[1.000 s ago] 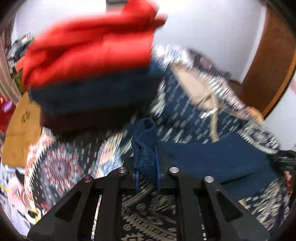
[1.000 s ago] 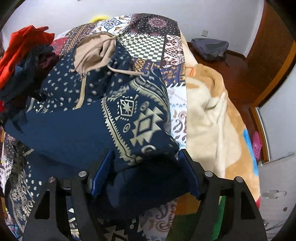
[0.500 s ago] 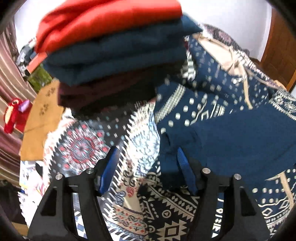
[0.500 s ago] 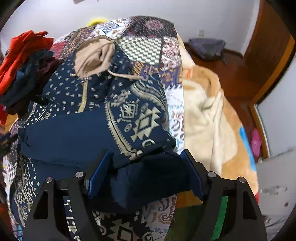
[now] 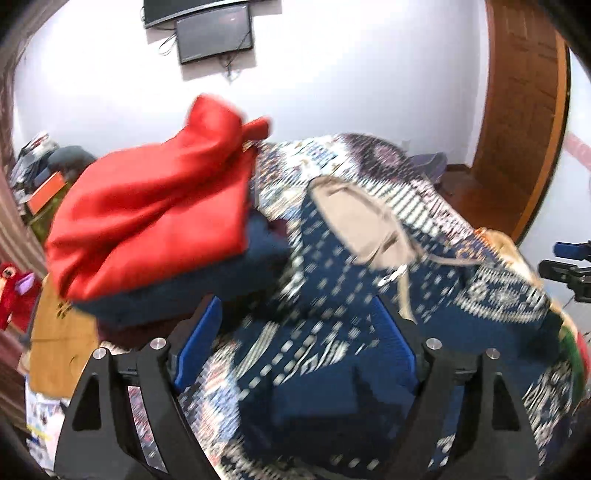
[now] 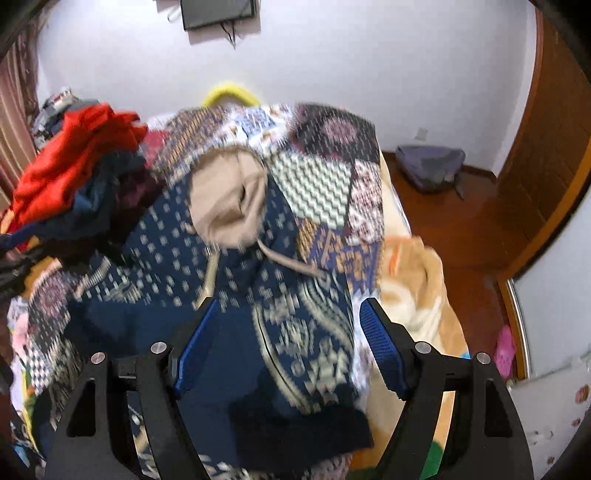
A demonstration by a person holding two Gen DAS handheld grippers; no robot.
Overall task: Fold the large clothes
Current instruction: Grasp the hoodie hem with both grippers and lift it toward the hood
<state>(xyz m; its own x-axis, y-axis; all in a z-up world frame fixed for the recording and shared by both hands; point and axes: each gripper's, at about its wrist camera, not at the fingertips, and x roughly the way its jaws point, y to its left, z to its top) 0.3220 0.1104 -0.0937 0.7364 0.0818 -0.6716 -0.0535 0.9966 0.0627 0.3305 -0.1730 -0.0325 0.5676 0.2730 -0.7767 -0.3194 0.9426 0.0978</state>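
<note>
A navy patterned hoodie (image 5: 424, 288) with a beige hood (image 5: 354, 221) lies folded on the patchwork bedspread (image 5: 369, 155). My left gripper (image 5: 295, 332) hovers over its near part. Its jaws are opening and stand wide, with no cloth pinched between the pads. In the right wrist view the hoodie (image 6: 177, 258) fills the middle, and my right gripper (image 6: 288, 343) hangs open above its patterned sleeve and dark hem. To the left sits a stack of folded clothes (image 5: 147, 206), red on top of navy and maroon. Both views are blurred by motion.
A beige and orange blanket (image 6: 413, 280) covers the bed's right side. A grey backpack (image 6: 430, 166) lies on the wooden floor beyond. On the far wall hangs a screen (image 5: 214, 33), and a wooden door (image 5: 524, 110) stands at the right. Clutter lines the left wall.
My left gripper was shut on a fold of navy cloth; it has let go and spread wide. Both grippers have risen away from the hoodie, which stays on the bed.
</note>
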